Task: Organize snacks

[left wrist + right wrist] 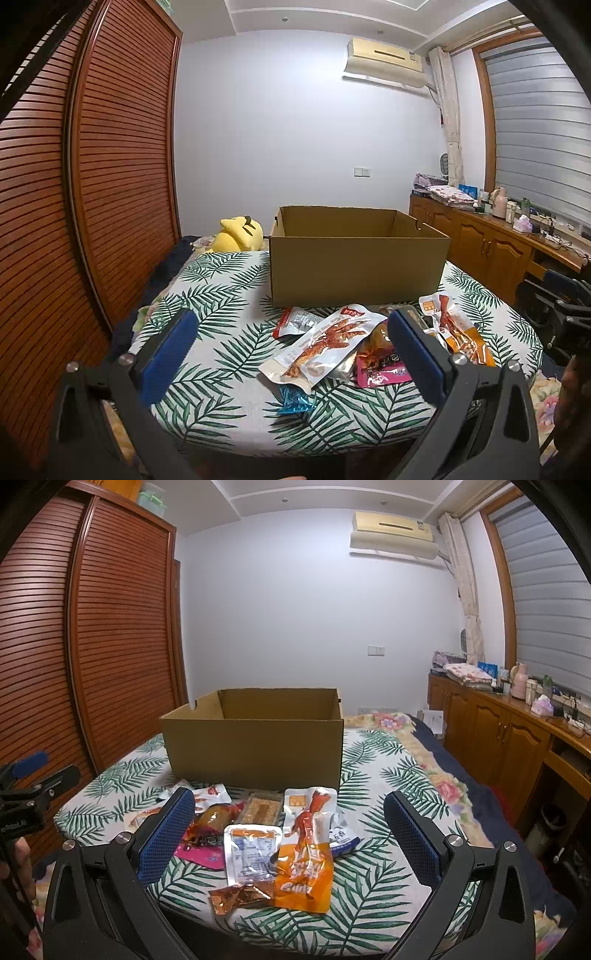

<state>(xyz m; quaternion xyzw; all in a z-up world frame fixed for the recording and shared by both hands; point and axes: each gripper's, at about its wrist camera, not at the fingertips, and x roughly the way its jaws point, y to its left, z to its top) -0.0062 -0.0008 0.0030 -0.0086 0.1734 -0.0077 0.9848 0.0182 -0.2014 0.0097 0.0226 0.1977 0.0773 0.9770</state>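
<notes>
An open cardboard box [358, 269] stands on the leaf-print cloth [218, 291]; it also shows in the right wrist view [255, 749]. In front of it lies a pile of snack packets: a white chicken-foot packet [325, 345], a pink packet [380, 371], a small blue one [293, 400], an orange packet [308, 864], a clear white packet [249, 853] and a small brown wrapper [240, 895]. My left gripper [291, 343] is open and empty, hovering above the pile's left part. My right gripper [290, 829] is open and empty, above the pile's right part.
A yellow plush toy [240, 234] lies behind the box on the left. A slatted wooden wardrobe [92, 184] runs along the left side. A wooden cabinet [517, 734] with bottles and folded cloth stands on the right, past the bed's edge.
</notes>
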